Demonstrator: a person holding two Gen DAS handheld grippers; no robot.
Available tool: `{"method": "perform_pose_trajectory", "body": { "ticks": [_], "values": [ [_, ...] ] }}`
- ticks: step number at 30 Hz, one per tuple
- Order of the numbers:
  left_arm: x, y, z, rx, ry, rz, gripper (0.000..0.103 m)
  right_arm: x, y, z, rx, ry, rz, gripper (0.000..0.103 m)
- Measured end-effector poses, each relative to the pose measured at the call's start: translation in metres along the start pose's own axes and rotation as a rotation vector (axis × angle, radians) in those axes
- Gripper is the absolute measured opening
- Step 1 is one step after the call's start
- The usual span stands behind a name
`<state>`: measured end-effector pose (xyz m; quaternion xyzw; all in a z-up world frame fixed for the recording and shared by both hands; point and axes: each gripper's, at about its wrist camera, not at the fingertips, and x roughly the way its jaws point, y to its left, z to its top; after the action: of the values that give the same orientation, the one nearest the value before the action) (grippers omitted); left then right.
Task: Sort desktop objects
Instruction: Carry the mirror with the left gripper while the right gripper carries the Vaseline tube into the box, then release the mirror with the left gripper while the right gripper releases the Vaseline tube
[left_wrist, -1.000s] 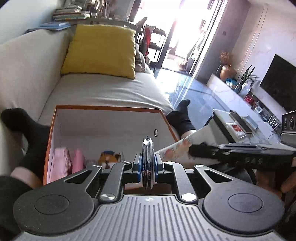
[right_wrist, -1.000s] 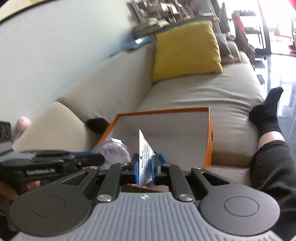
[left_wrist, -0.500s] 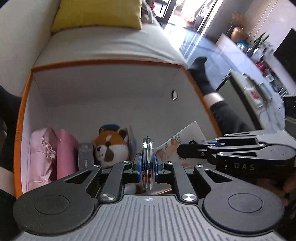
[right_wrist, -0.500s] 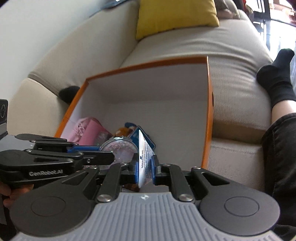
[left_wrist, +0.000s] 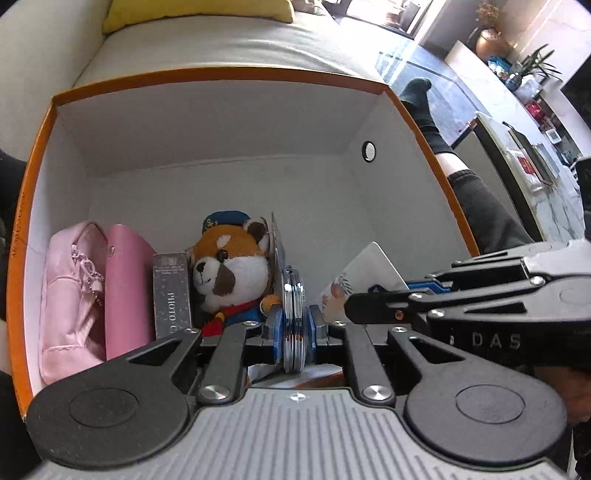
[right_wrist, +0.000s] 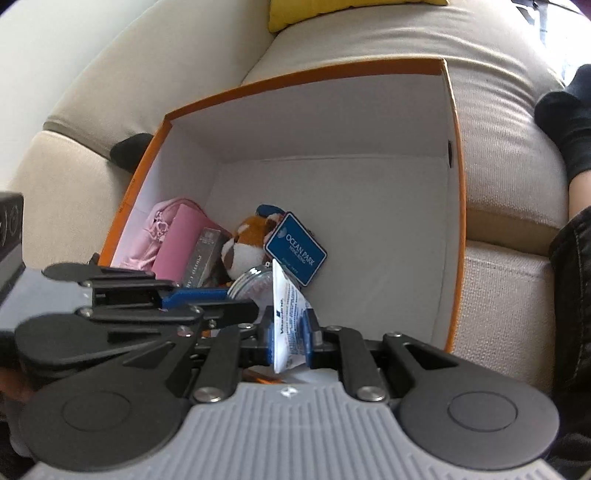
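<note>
- Here, both tools hang over the orange cardboard box with white inner walls (left_wrist: 221, 110), which sits on a beige sofa (right_wrist: 498, 122); along its left side stand a pink zipped pouch (left_wrist: 70, 295), a pink flat case (left_wrist: 127, 288), a grey photo box (left_wrist: 171, 291) and a plush red panda in a blue cap (left_wrist: 232, 266) with a blue tag (right_wrist: 296, 248)
- Risk: the round clear-and-silver compact (left_wrist: 293, 314) is pinched on its thin edge, so it could roll or tip onto the plush when let go
- Risk: the white-and-blue printed sachet (right_wrist: 286, 317) is limp, so it may cling to a pad or flop against the tag, not drop flat
- Risk: the two tools are crowded together at the near rim, and either could knock the other
- The left gripper (left_wrist: 293, 325) has its fingers nearly together, clamped on the compact
- The right gripper (right_wrist: 288, 334) has its fingers close-set, pressing both faces of the sachet
</note>
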<state>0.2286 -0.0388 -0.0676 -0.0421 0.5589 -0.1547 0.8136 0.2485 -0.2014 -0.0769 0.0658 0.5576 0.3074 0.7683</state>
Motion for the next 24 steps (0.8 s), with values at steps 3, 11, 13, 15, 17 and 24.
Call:
{"method": "perform_pose_trajectory", "body": {
  "ticks": [3, 11, 13, 15, 17, 24],
  "values": [
    [0.000, 0.003, -0.002, -0.016, 0.005, -0.033, 0.016, 0.001, -0.001, 0.001, 0.035, 0.005, 0.018, 0.019],
    [-0.021, 0.015, -0.009, -0.034, -0.036, -0.066, 0.018, 0.002, 0.003, 0.002, 0.080, 0.018, 0.041, 0.026],
    [-0.026, 0.017, -0.012, -0.042, -0.050, -0.074, 0.021, 0.003, 0.007, 0.003, 0.081, 0.013, 0.040, 0.028],
    [-0.031, 0.019, -0.015, -0.047, -0.062, -0.075, 0.021, 0.003, 0.009, 0.003, 0.079, 0.008, 0.034, 0.033],
    [-0.034, 0.019, -0.018, -0.049, -0.077, -0.071, 0.021, 0.001, 0.011, 0.003, 0.072, 0.003, 0.024, 0.036],
    [-0.044, 0.020, -0.023, -0.055, -0.111, -0.069, 0.021, -0.005, 0.016, 0.002, 0.042, -0.021, 0.004, 0.041]
  ]
}}
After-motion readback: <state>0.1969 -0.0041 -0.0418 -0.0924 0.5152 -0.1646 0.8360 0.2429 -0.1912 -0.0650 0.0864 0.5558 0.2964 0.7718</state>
